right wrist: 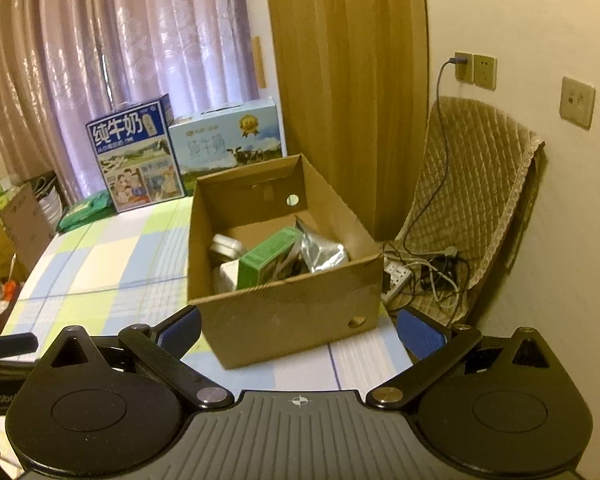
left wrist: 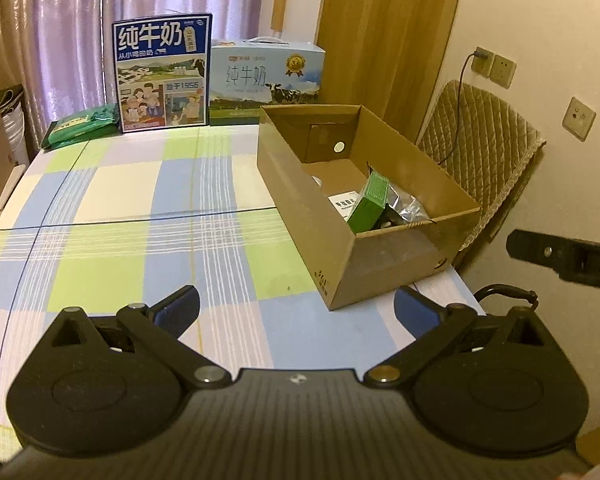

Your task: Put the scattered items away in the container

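Seemingly nothing loose remains on the checked tablecloth [left wrist: 140, 200]: both claws, left gripper [left wrist: 296, 312] and right gripper [right wrist: 298, 330], hang spread wide and empty short of the cardboard box [right wrist: 284, 316], which sits at one o'clock in the left view and twelve in the right. Best next move, I judge: sweep the table edges for strays before finishing, keeping fingers clear of the box wall. Count inside: one green carton [right wrist: 268, 260], one silver pouch [right wrist: 320, 252], one white packet [left wrist: 342, 202], one metal tin [right wrist: 226, 246]; behind, two milk cases [left wrist: 162, 74].
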Demonstrator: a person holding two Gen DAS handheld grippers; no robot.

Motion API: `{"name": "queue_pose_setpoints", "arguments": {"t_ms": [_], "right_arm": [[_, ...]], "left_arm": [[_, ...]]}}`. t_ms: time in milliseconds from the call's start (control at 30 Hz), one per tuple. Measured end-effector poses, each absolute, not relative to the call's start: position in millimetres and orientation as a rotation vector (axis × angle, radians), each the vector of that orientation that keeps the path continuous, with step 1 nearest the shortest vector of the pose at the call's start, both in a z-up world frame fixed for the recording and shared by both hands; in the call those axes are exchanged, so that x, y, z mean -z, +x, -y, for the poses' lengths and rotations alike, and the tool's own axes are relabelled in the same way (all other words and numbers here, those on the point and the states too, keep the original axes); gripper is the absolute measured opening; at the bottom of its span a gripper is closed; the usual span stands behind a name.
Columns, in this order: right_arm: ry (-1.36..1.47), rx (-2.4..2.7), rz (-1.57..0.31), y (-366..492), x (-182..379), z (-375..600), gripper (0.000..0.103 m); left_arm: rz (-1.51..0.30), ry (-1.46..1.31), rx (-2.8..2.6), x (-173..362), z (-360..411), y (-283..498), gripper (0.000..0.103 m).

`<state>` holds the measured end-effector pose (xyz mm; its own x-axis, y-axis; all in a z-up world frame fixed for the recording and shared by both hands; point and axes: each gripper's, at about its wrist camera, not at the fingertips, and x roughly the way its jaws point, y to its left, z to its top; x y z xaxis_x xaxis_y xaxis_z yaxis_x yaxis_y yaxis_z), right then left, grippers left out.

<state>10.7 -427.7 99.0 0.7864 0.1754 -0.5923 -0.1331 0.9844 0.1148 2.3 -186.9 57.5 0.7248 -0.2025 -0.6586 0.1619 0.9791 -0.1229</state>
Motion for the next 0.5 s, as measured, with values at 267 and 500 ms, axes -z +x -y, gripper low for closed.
{"name": "queue_pose_setpoints", "arguments": {"t_ms": [267,500], "right_arm": [[0.037,-0.182,-0.655,-3,-102,423,0.101],[0.032,-0.180,-0.657,-6,-101,425,0.101]], "left_arm": [[-0.733,-0.068,0.202,-61,187,-9,0.102],[-0.717,-0.044,0.208,-64,194,-13,0.102]]}}
